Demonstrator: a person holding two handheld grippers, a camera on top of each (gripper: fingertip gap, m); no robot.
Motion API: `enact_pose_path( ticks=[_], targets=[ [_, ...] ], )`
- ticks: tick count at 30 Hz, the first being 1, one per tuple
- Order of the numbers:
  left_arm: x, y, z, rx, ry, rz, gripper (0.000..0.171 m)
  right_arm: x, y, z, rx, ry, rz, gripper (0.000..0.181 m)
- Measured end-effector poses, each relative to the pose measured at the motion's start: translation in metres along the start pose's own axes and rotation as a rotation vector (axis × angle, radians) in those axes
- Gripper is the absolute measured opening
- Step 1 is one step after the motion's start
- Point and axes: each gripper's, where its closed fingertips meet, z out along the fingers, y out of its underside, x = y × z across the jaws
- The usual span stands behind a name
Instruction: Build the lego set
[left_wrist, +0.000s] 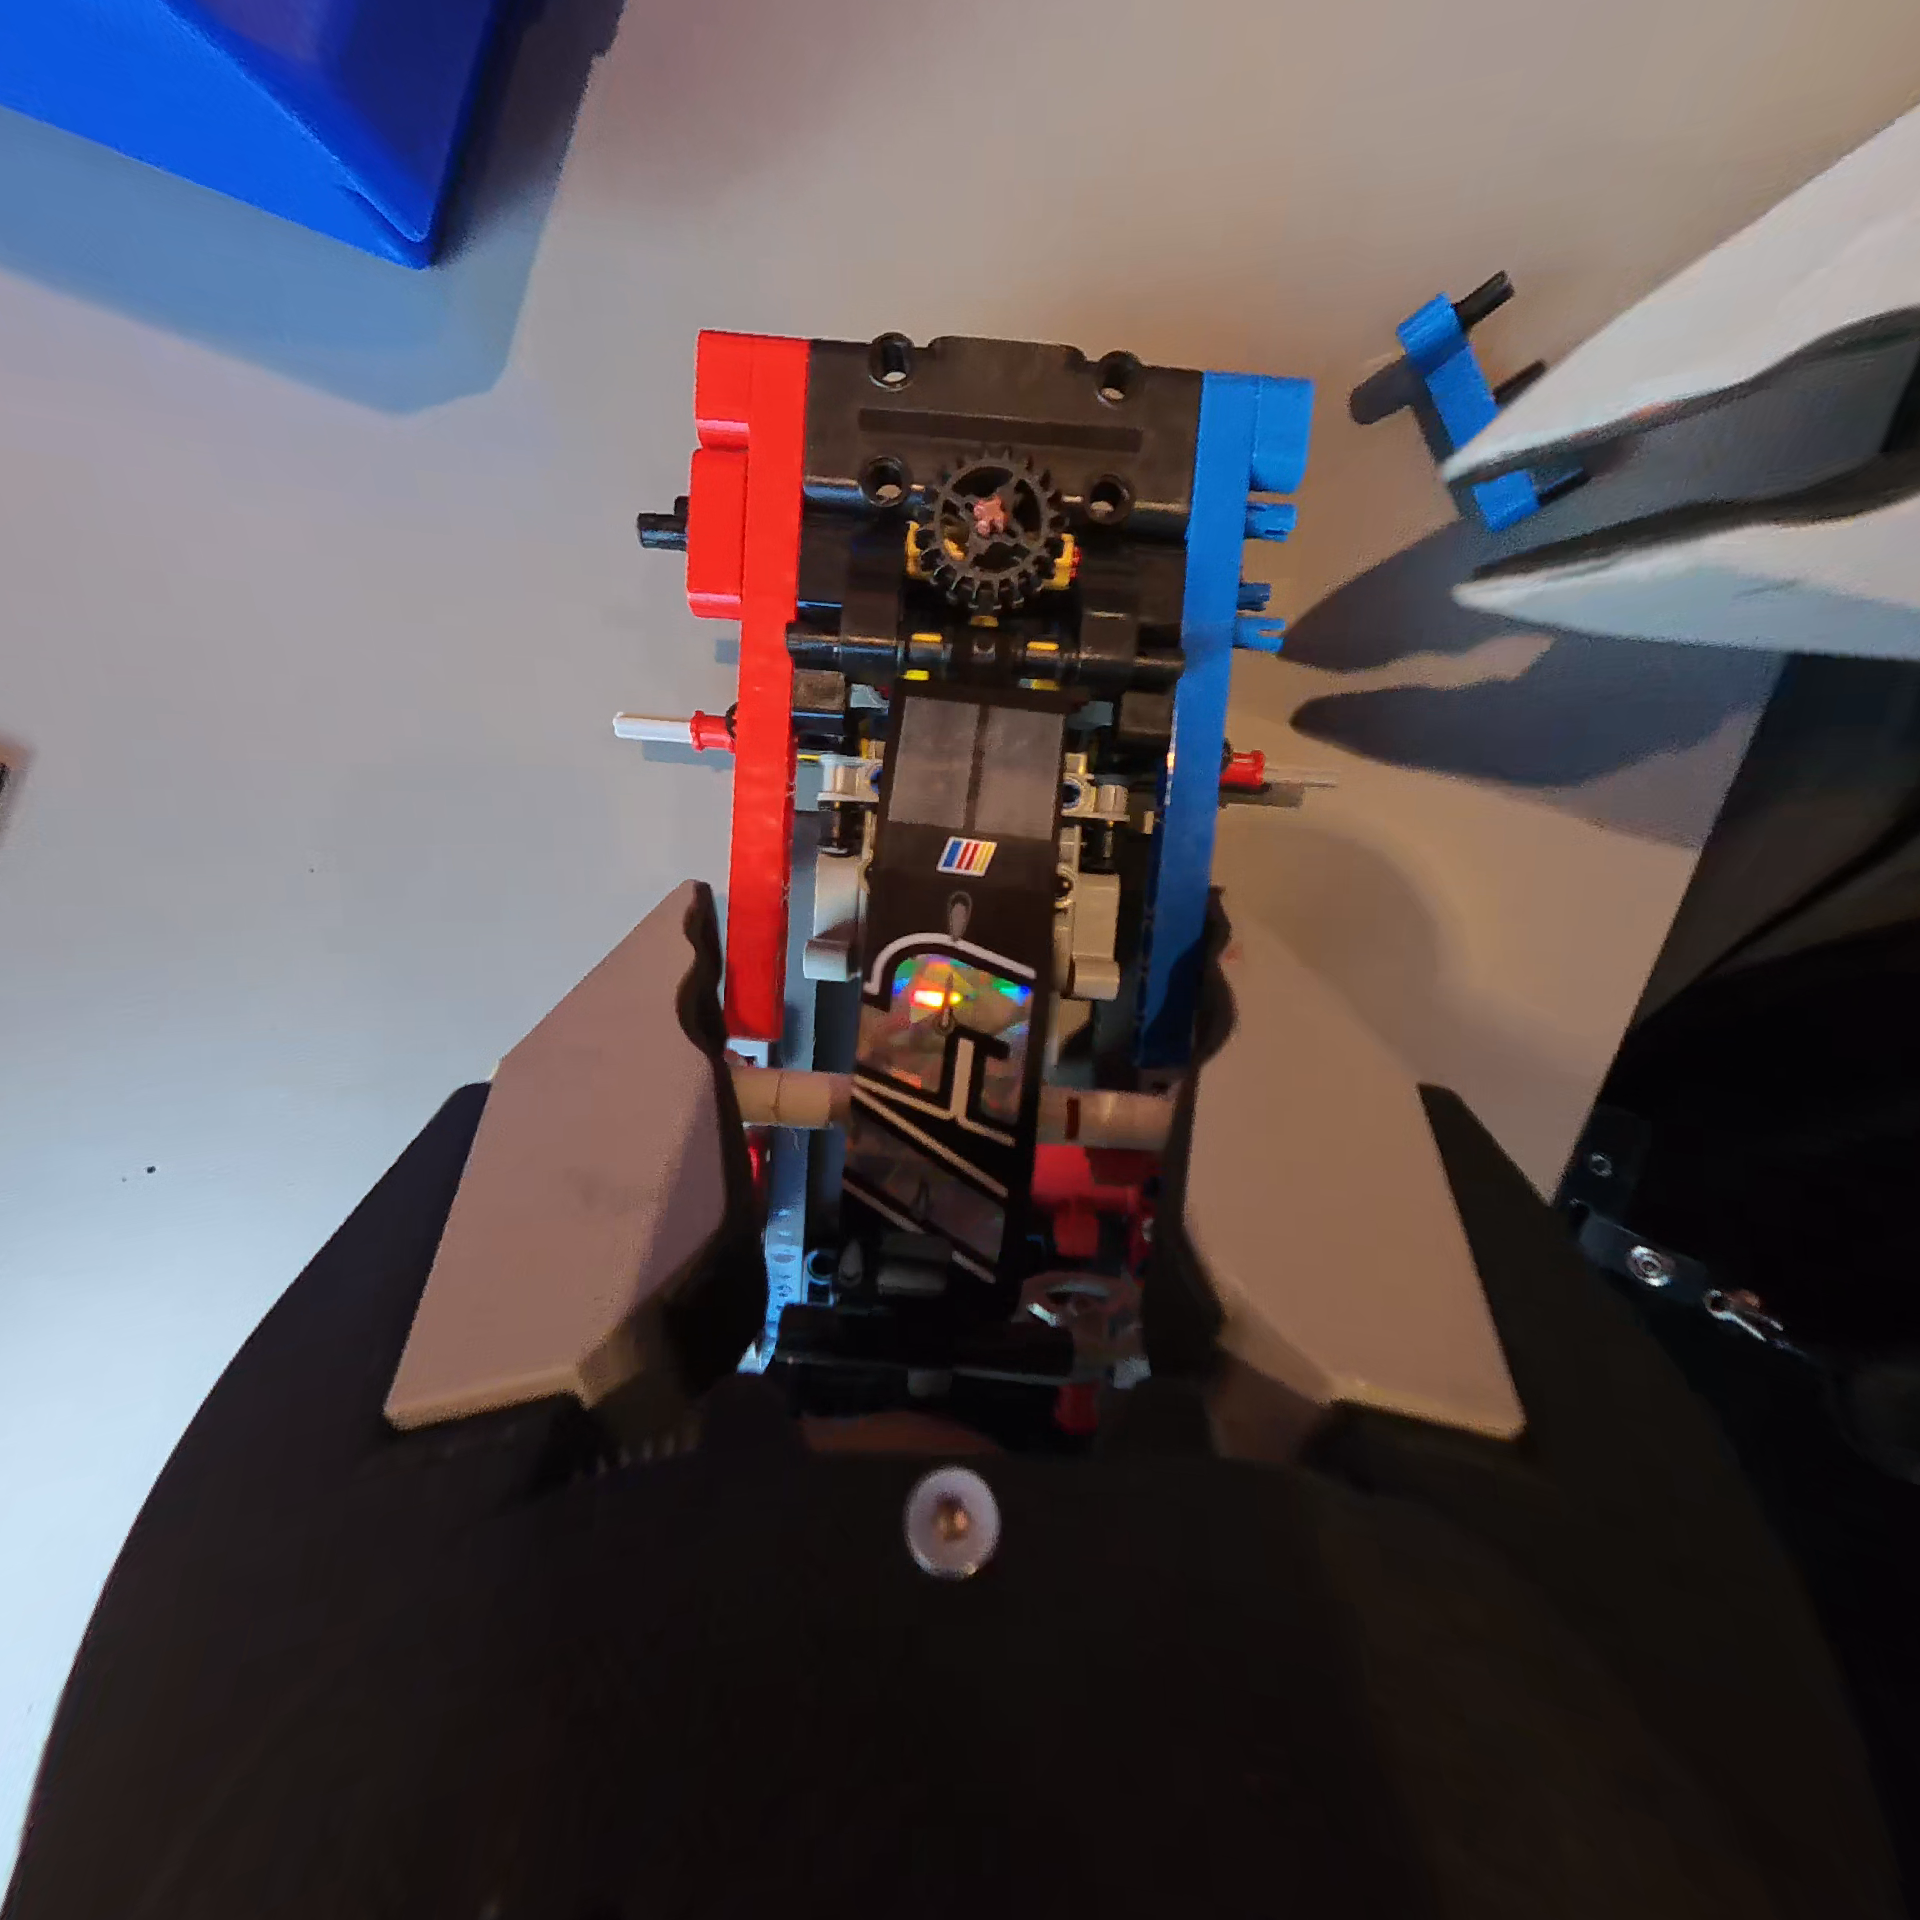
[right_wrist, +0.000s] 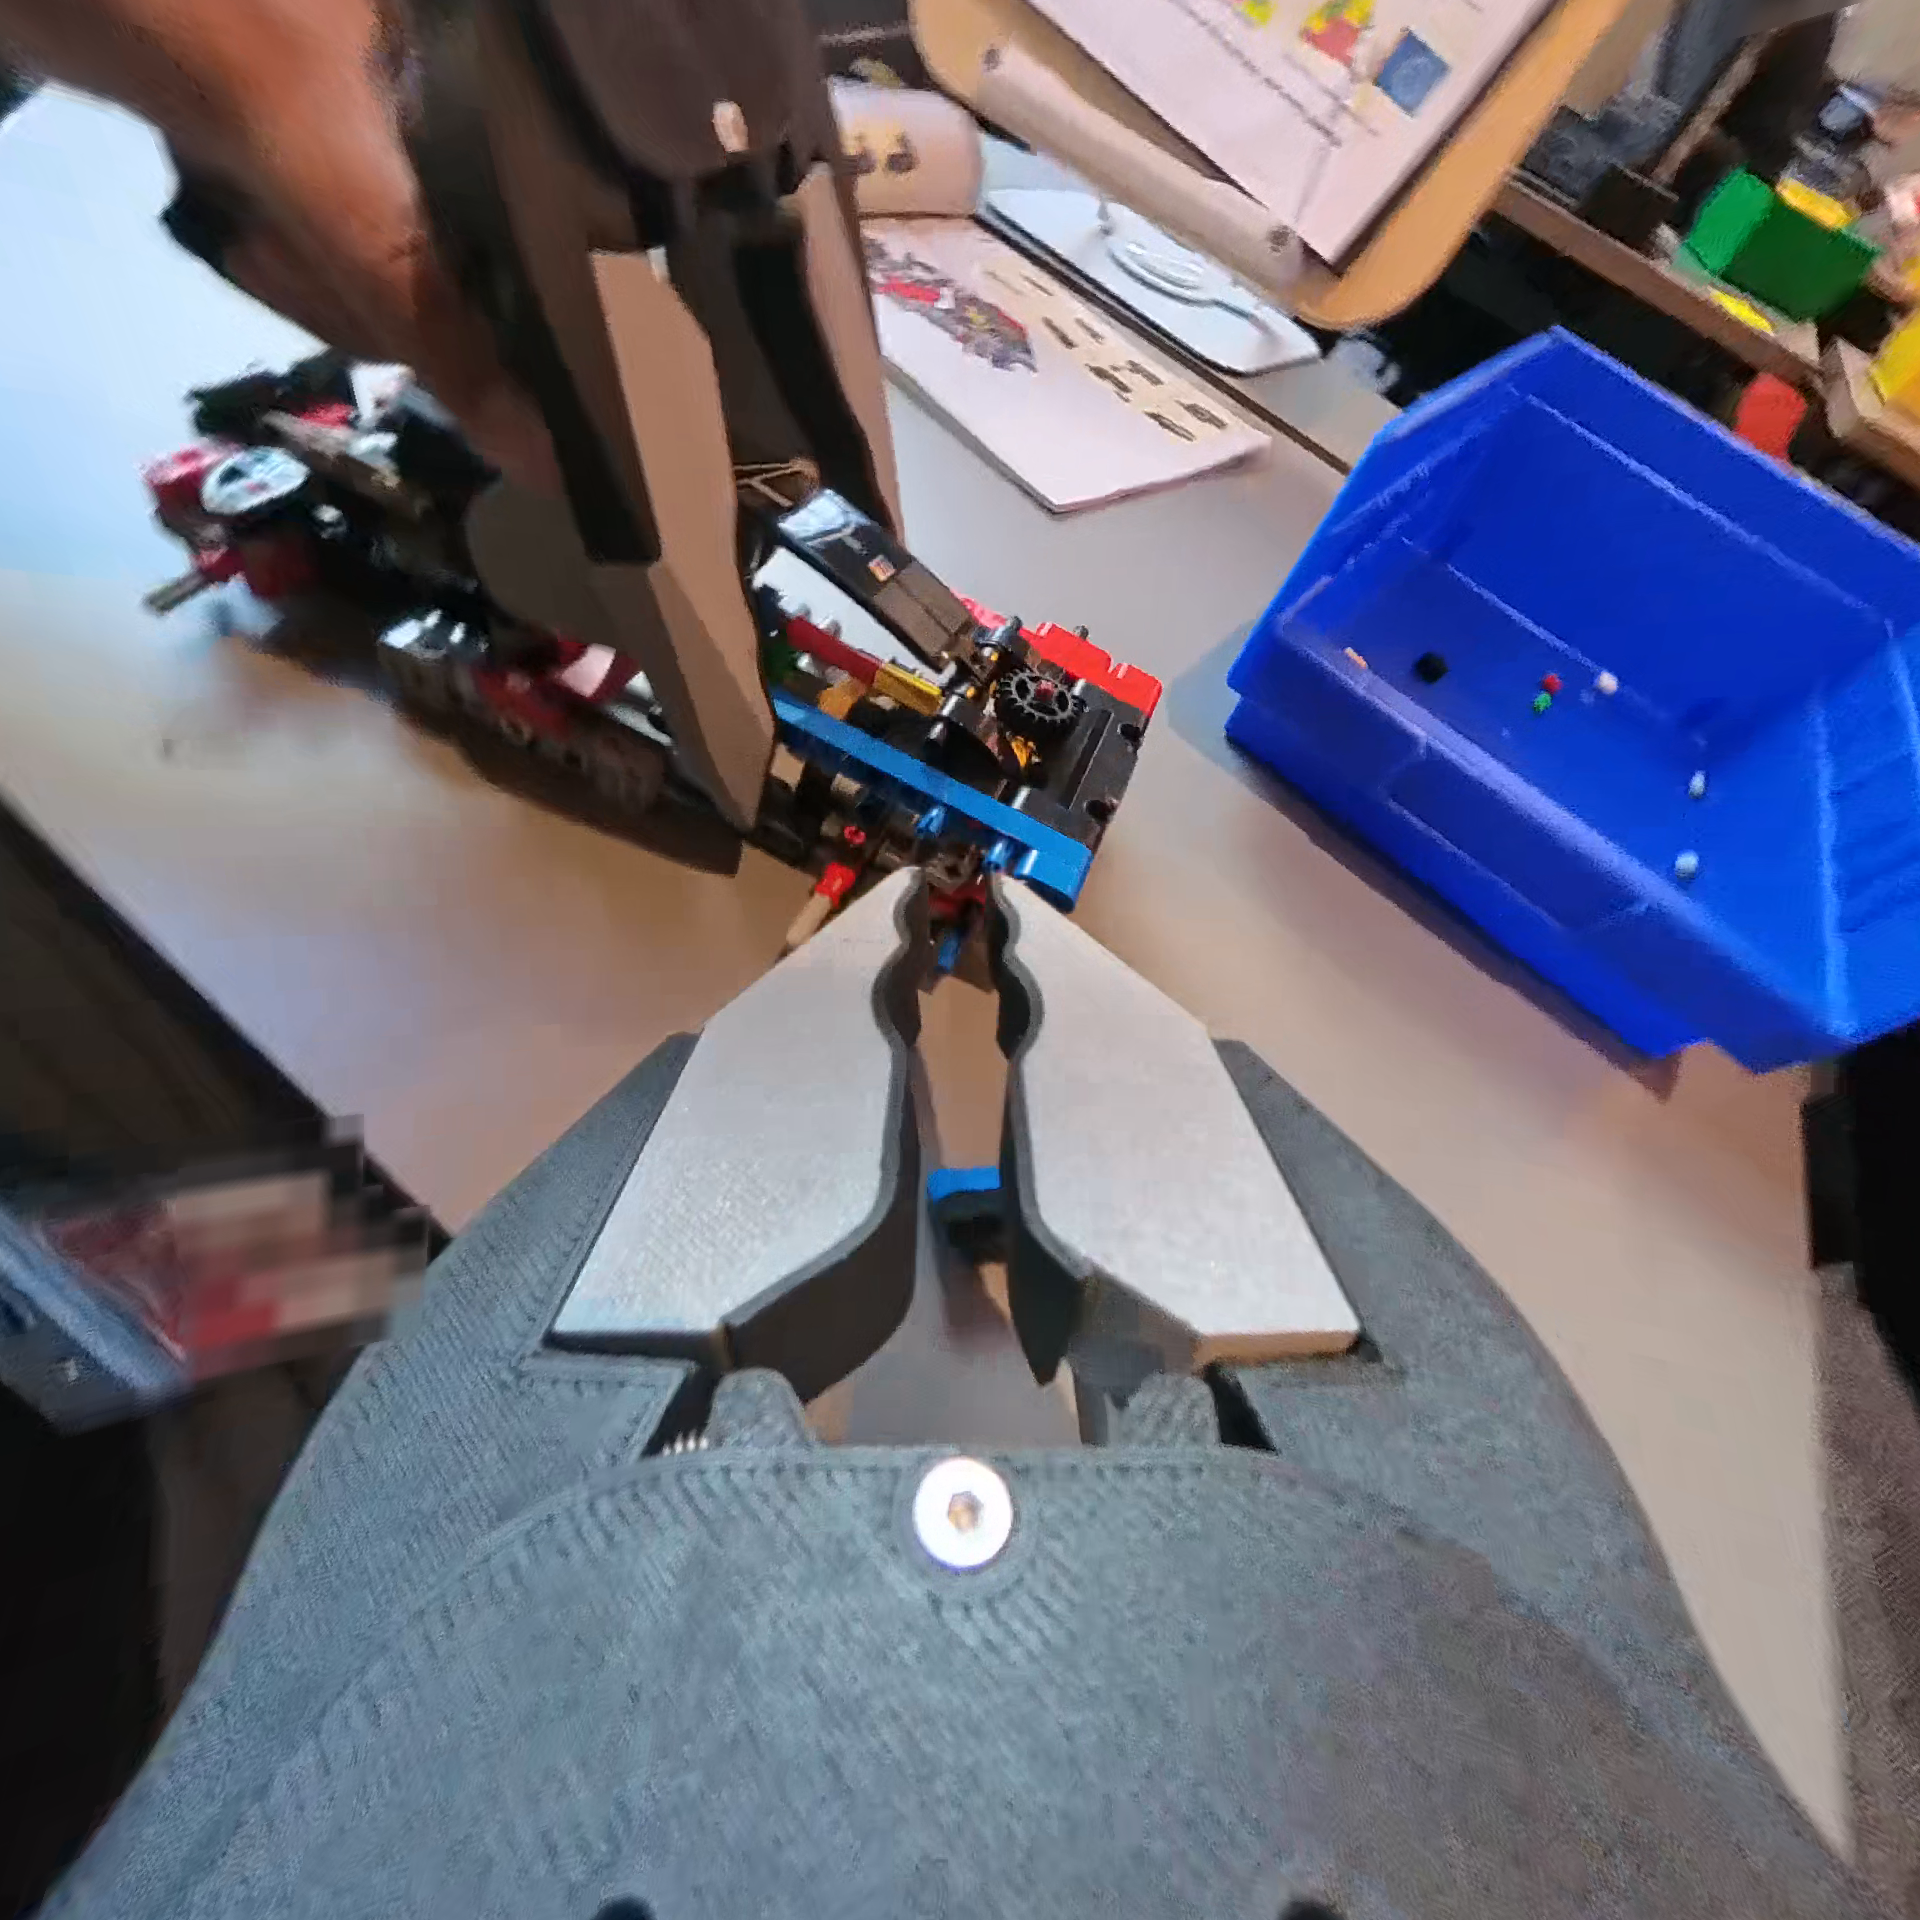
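Both grey fingers (left_wrist: 582, 1164) of my left gripper (left_wrist: 961, 987) are closed on the half-built lego car chassis (left_wrist: 987, 727). One finger presses the red side beam (left_wrist: 764, 727), the other presses the blue side beam (left_wrist: 1195, 748). The chassis has a black frame, and a black toothed gear wheel (left_wrist: 1000, 530) sits at its far end. Along the middle lies a long black panel (left_wrist: 951, 997) with a shiny rainbow-coloured sticker and a small striped sticker; I do not give what the markings say. The chassis rests on the pale white table (left_wrist: 312, 883).

My right gripper (right_wrist: 954, 899) comes to the blue side of the chassis (right_wrist: 935, 748). Its fingers (right_wrist: 779, 1122) are nearly together and they pinch a small blue lego beam with black pins (left_wrist: 1455, 405); in the right wrist view I see a part of this piece (right_wrist: 961, 1184) between the fingers, close to the palm. The fingertips are just beside the blue beam (right_wrist: 925, 795), but I cannot tell if the small piece touches it.

To the right of the chassis stands a blue plastic parts bin (right_wrist: 1579, 707) with a few tiny pieces on its bottom. Behind my left gripper (right_wrist: 727, 644) lies a second dark red and black lego assembly with a wheel (right_wrist: 312, 499). Farther back an open instruction booklet (right_wrist: 1060, 374) lies on the table; its print is too blurred to read. A green box (right_wrist: 1787, 249) stands on a shelf at the far right.
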Motion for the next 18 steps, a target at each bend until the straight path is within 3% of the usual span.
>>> enact_pose_path(
  ticks=[4,18],
  targets=[
    [-0.002,-0.001,0.003,0.022,-0.044,0.001,0.091,-0.007,0.003,0.012,0.004,0.018,0.146,0.005],
    [-0.001,-0.003,0.003,0.054,-0.019,0.033,0.091,-0.006,0.0,0.023,-0.057,0.155,0.09,0.003]
  ],
)
